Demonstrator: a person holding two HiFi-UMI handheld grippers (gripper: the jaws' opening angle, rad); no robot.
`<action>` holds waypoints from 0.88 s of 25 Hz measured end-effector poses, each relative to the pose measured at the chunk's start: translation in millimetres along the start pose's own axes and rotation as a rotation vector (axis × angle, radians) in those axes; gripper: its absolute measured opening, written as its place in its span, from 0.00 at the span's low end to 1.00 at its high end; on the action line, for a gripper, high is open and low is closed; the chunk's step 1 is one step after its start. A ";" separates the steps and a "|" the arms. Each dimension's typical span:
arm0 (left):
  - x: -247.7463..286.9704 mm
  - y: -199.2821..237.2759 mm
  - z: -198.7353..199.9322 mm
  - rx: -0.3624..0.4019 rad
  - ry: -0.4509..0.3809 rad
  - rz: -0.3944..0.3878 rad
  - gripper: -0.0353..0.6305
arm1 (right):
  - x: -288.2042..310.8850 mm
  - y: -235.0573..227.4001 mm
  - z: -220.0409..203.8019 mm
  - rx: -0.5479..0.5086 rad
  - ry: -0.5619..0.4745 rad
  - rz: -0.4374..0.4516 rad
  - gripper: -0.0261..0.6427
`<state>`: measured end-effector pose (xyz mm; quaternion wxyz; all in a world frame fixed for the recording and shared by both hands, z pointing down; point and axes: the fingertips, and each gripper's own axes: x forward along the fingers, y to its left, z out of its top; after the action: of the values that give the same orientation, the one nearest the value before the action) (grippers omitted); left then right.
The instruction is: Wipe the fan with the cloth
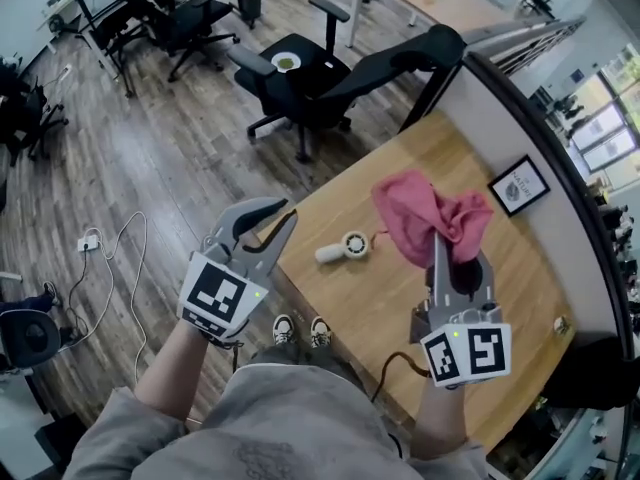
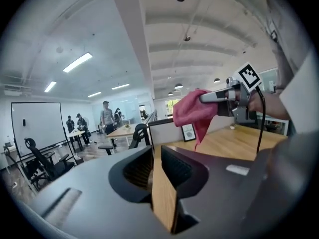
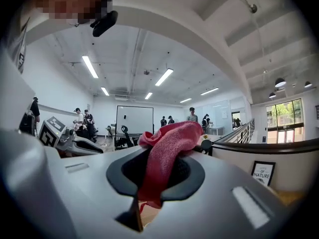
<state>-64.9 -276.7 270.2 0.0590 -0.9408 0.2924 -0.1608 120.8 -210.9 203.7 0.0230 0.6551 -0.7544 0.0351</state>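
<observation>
A small white fan (image 1: 345, 249) lies on its side on the wooden table (image 1: 390, 313). My right gripper (image 1: 446, 256) is held above the table, to the right of the fan, shut on a pink cloth (image 1: 430, 216) that bunches over its tips. In the right gripper view the cloth (image 3: 167, 141) hangs through the jaws of that gripper (image 3: 160, 157). My left gripper (image 1: 284, 211) hovers off the table's left edge, over the floor. A narrow gap shows between its jaws (image 2: 155, 152) and nothing is in it. The left gripper view shows the cloth (image 2: 192, 111) in the right gripper (image 2: 219, 97).
A framed picture (image 1: 518, 185) leans on the partition at the table's far right. A black office chair (image 1: 310, 78) stands beyond the table. A white cable (image 1: 112, 258) lies on the floor at left. Several people stand far off by a desk (image 2: 107, 116).
</observation>
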 end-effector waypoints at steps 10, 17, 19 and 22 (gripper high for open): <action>-46.3 -8.2 51.8 -0.094 -0.125 0.029 0.06 | -31.6 25.0 20.4 0.025 -0.035 0.048 0.13; -55.4 -26.0 44.1 -0.104 -0.113 0.016 0.06 | -43.9 39.7 7.9 -0.035 0.022 0.066 0.12; -55.4 -30.9 36.9 -0.113 -0.103 0.014 0.06 | -46.3 44.0 0.5 -0.021 0.038 0.074 0.12; -54.5 -38.0 27.1 -0.116 -0.085 0.020 0.06 | -49.2 48.0 -8.6 -0.007 0.057 0.085 0.12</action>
<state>-77.9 -213.9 237.9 0.0185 -0.9456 0.3080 -0.1028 80.1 -155.0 207.1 0.0454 0.6211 -0.7807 0.0518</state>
